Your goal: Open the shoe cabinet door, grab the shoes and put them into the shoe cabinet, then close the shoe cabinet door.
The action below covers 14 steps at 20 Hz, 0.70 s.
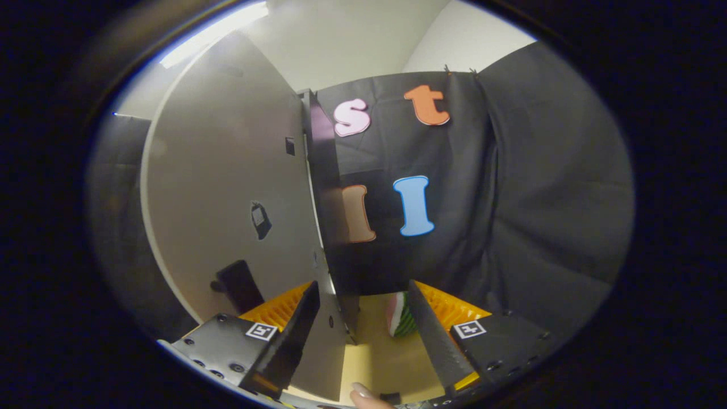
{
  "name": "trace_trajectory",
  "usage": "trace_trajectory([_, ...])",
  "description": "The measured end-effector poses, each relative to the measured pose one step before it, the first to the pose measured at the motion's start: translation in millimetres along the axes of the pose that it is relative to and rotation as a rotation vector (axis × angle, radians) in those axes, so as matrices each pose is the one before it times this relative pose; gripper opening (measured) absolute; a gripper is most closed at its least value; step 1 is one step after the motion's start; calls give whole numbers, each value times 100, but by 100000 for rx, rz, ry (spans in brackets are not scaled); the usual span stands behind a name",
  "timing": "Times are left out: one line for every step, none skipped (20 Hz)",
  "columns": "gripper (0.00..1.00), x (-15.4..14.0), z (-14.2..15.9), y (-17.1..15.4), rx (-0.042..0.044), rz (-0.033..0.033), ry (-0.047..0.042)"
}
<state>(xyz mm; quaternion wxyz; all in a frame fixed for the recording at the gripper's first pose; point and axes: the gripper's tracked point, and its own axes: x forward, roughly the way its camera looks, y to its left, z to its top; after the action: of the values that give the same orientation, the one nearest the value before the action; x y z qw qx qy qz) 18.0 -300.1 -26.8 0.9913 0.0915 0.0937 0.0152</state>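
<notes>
So the gripper (363, 324) sits wide open, holding nothing, with the shoe cabinet door's (227, 187) free edge running between its fingers. The door fills the 10 o'clock side; a striped shoe (399, 322) lies just ahead at 1 o'clock on the tan floor (375, 352).

Surface: pale tan floor (392, 363), seen between and beyond the spread fingers of the gripper (363, 335). Standing on it: grey shoe cabinet (227, 187), door edge forward. Lying on it: one striped green, white and pink object (399, 321), identity unclear, just beside one finger.
</notes>
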Motion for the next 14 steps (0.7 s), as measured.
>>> trace_trajectory([96,702,226,305,684,2024,-15])
trace_trajectory([96,558,-55,411,64,1890,73])
trace_trajectory([96,75,-17,414,-98,2410,486])
trace_trajectory([95,66,99,131,-282,977,-524])
trace_trajectory([95,-7,219,236,-215,1429,-594])
trace_trajectory([95,-76,-79,173,-782,-113,-348])
trace_trajectory([95,-201,-34,76,-476,-296,296])
trace_trajectory([95,332,-205,666,-382,1289,203])
trace_trajectory([95,198,186,114,-323,-567,-802])
trace_trajectory([94,-370,125,177,-704,-207,21])
trace_trajectory([94,108,-167,445,173,459,288])
trace_trajectory([94,0,-205,565,-341,565,320])
trace_trajectory([94,137,53,621,-61,702,-232])
trace_trajectory([94,-74,-164,709,-393,679,21])
